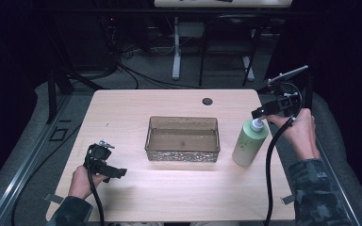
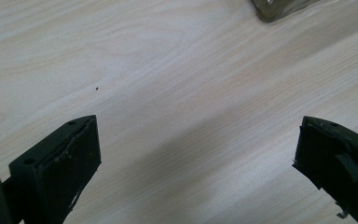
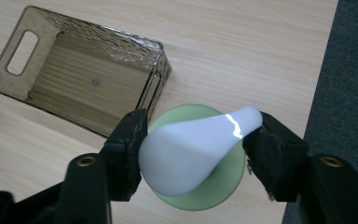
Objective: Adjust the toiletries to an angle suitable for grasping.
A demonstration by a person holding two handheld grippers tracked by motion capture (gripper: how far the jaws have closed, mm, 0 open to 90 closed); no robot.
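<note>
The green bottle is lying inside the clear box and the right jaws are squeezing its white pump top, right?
Not quite. The green bottle stands upright on the table, beside the clear box, not inside it; the high view shows this. The right gripper does squeeze its white pump top.

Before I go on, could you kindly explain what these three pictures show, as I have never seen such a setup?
A person sits at a table and holds a hand-held two-jaw gripper in each hand. One picture comes from a camera above, looking down on the table. The other two come from cameras riding on the grippers, looking along their black jaws. On the table stand a clear, empty bin and a green bottle with a white pump. The right gripper has its jaws on either side of the pump and appears to pinch it. The left gripper rests low over bare wood, jaws wide open, holding nothing.
</note>
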